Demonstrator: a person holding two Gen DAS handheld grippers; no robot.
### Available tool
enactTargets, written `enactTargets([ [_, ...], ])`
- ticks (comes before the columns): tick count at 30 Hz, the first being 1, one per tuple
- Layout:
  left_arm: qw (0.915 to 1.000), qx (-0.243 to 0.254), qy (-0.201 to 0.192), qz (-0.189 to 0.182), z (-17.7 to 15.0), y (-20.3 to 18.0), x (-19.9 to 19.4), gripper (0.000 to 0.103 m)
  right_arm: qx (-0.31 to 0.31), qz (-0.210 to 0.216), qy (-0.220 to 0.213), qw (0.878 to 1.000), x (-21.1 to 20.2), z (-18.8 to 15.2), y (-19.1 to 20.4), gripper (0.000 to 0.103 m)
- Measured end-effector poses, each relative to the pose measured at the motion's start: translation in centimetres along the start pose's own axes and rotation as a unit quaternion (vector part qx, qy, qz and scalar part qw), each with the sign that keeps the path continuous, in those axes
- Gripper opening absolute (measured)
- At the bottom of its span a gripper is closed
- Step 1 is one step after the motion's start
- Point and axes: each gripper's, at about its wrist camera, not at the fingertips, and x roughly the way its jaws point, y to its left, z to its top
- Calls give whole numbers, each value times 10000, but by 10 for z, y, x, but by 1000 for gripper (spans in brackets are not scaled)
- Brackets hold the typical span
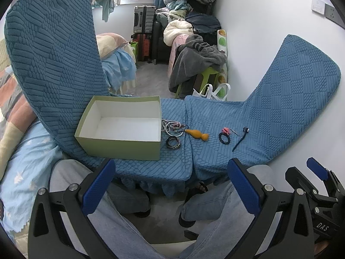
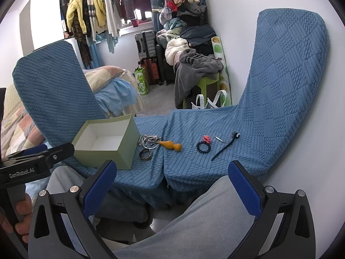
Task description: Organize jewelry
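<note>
Left hand-held gripper (image 1: 171, 191), fingers spread wide and empty, held low over the person's lap (image 1: 120, 226), short of the blue-covered chair seats (image 1: 151, 166). Right hand-held gripper (image 2: 172, 191), likewise released and holding nothing, at the same setback; its blue pads (image 2: 244, 191) frame the seat edge. All jewelry lies ahead of both grippers, well apart from the fingertips. Green box (image 1: 120, 146), open with a white interior that shows nothing inside, stands on the left seat, ahead and left of the left gripper. Just right of the box: a tangle of chains and rings (image 1: 172, 127), with a dark patterned bangle (image 1: 173, 142) in front of it. Orange gourd-shaped pendant (image 1: 197, 135) lies across the seam between the two seats, touching the tangle. On the right seat: black beaded bracelet (image 2: 203, 146) touching a pink flower piece (image 2: 207, 138), a small silver pin (image 2: 218, 138) beside it, and a dark curved hair stick (image 2: 225, 146) farthest right.
</note>
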Motion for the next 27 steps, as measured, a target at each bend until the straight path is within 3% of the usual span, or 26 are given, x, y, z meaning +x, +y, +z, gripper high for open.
enactTargets([
  [27, 9998, -183, -41, -110, 20, 2, 27, 103, -42, 56, 88, 9999, 34, 12, -9, 103],
])
